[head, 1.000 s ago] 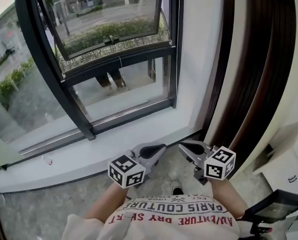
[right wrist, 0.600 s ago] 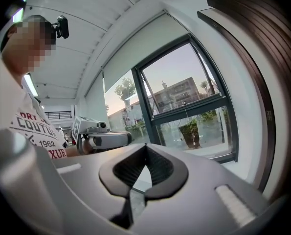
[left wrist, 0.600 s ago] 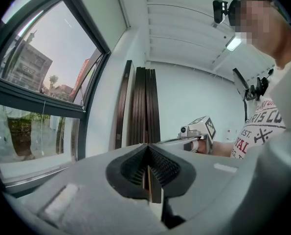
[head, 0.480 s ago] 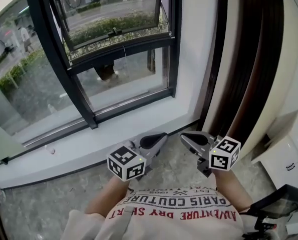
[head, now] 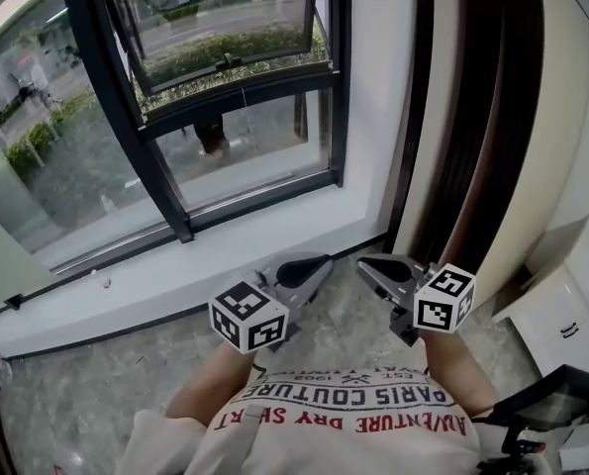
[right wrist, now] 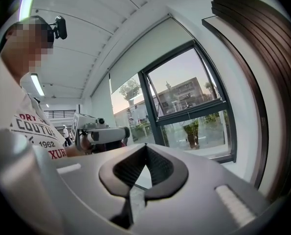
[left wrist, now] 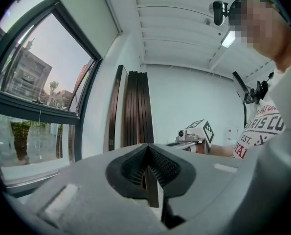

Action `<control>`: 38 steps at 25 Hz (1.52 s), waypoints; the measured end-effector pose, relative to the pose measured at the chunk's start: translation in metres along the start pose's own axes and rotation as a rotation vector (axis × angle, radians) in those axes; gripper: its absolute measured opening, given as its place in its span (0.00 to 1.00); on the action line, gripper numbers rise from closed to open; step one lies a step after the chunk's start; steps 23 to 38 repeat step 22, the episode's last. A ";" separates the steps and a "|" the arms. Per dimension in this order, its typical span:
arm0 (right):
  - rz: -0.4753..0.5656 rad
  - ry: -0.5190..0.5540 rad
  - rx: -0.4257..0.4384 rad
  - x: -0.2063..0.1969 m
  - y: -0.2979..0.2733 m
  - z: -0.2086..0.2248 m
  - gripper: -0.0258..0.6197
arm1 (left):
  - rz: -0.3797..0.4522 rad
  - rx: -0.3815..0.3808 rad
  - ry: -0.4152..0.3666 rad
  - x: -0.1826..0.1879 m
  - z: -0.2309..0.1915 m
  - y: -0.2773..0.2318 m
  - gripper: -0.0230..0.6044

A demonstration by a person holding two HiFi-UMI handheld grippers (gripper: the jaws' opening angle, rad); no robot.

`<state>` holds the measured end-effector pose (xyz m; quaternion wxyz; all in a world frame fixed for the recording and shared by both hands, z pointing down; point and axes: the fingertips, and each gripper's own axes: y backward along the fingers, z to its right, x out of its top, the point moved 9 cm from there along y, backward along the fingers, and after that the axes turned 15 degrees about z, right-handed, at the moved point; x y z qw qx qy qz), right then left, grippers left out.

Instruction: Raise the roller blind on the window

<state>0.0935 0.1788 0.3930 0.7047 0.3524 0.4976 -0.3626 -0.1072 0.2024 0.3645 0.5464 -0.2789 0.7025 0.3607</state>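
The black-framed window (head: pixel 165 166) fills the upper left of the head view, its upper sash tilted open. In the right gripper view the pale roller blind (right wrist: pixel 150 58) covers only the top of the glass. A thin cord (right wrist: pixel 188 112) hangs in front of the pane. My left gripper (head: pixel 319 263) and right gripper (head: pixel 365 263) are side by side, low in front of the white sill (head: pixel 225 265), well short of the window. Both are shut with nothing between the jaws, as the left gripper (left wrist: pixel 147 148) and right gripper (right wrist: pixel 145 148) views show. Neither touches the cord or blind.
Dark brown slatted panels (head: pixel 482 117) stand upright against the wall right of the window. A white cabinet (head: pixel 561 334) and a black device (head: pixel 551 399) are at the lower right. Grey marble floor (head: pixel 76 404) runs along the sill. Someone stands outside the glass (head: pixel 210 132).
Both grippers have moved together toward the sill and a little higher, still shut. The head view has shifted, so the window and brown panels sit further left in the picture.
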 end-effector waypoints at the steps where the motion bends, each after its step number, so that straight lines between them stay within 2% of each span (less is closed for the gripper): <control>1: 0.000 -0.004 0.004 -0.001 0.006 -0.002 0.05 | -0.003 0.004 -0.001 -0.002 0.007 0.000 0.04; 13: 0.018 0.011 0.025 0.005 0.060 -0.023 0.05 | -0.006 0.021 -0.008 -0.008 0.071 0.000 0.04; 38: 0.038 -0.003 0.024 0.006 0.071 -0.024 0.05 | -0.019 0.025 -0.015 -0.010 0.080 -0.003 0.04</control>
